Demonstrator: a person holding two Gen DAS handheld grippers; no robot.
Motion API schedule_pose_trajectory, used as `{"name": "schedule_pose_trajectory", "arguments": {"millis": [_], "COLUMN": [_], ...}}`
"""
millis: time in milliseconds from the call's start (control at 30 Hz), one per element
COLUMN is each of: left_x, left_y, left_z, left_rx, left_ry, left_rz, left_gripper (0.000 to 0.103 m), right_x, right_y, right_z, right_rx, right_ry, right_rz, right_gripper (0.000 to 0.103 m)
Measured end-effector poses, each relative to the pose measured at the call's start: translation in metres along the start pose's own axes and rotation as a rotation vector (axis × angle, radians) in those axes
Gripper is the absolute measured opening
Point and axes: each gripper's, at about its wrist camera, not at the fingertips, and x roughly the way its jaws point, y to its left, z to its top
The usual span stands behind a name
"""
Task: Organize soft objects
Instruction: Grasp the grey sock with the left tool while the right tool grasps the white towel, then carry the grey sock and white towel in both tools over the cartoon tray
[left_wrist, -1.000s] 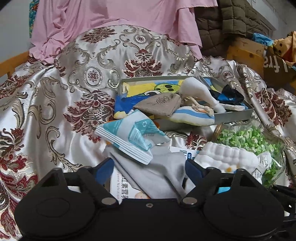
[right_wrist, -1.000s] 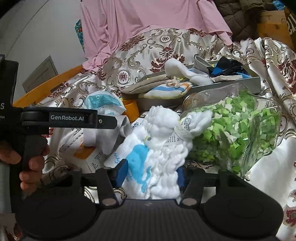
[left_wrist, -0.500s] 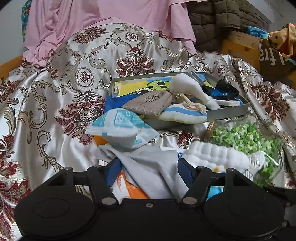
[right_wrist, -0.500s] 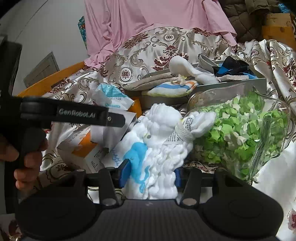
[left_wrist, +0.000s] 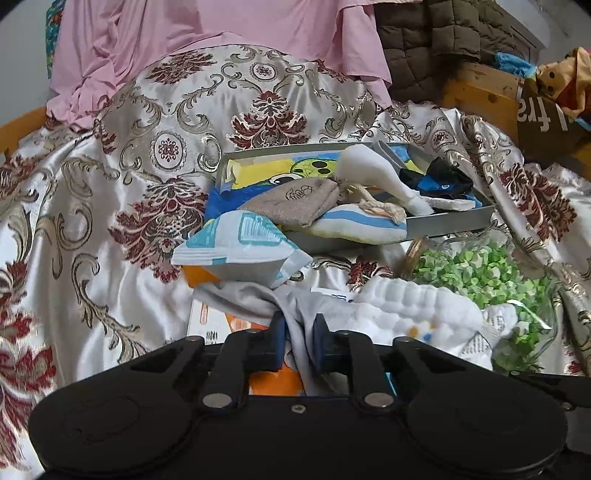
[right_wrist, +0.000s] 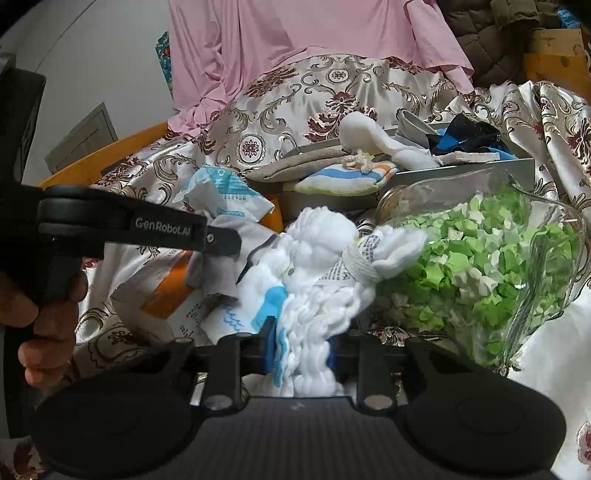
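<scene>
The grey cloth (left_wrist: 295, 306) is pinched between the fingers of the left gripper (left_wrist: 298, 341), which have closed tight on a bunched fold of it; the rest of the cloth trails away over an orange and white box (left_wrist: 236, 325) lying on the satin cover (left_wrist: 92, 221). Just to its right, the fluffy white towel (right_wrist: 314, 295) with a blue patch and a paper band round one end is clamped in the right gripper (right_wrist: 301, 350), its fingers pressed into the pile on both sides. From the right wrist view the left gripper's black handle (right_wrist: 122, 229), marked GenRobot.AI, crosses in front, with the person's left hand (right_wrist: 44, 332) wrapped round the grip.

Beside the towel lies a clear glass jar (right_wrist: 498, 266) on its side, full of little green and white paper bits, touching the towel's banded end. A little further back a blue and white plastic packet (left_wrist: 240, 251) sits puffed up on top of the box and cloth. Behind that is a shallow grey tray (left_wrist: 450, 225) holding a brown drawstring pouch (left_wrist: 295, 203), a striped pad (left_wrist: 362, 225), a white stuffed shape (left_wrist: 373, 173) and a black and blue item (left_wrist: 439, 179). Farthest off, a pink sheet (left_wrist: 221, 40) hangs over the raised back, next to a brown quilted jacket (left_wrist: 424, 44).
</scene>
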Motion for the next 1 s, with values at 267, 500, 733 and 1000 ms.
{"name": "schedule_pose_trajectory", "arguments": {"millis": [267, 500, 733, 1000], "left_x": [-0.022, -0.052, -0.084, -0.113], "left_y": [-0.004, -0.016, -0.025, -0.034], "left_z": [-0.012, -0.028, -0.038, -0.052], "left_rx": [-0.059, -0.092, -0.130, -0.135], "left_ry": [0.026, 0.049, 0.063, 0.075], "left_rz": [-0.008, -0.014, -0.037, -0.037], "left_gripper": [0.008, 0.007, 0.006, 0.006], "right_x": [-0.013, -0.043, -0.075, -0.106], "right_y": [0.004, -0.001, -0.001, -0.007], "right_z": [0.003, 0.004, 0.005, 0.003], "right_rx": [-0.044, -0.052, -0.070, -0.040], "right_ry": [0.010, 0.002, -0.024, -0.033], "right_rz": [-0.026, -0.042, -0.046, -0.047], "right_gripper": [0.017, 0.017, 0.017, 0.016]}}
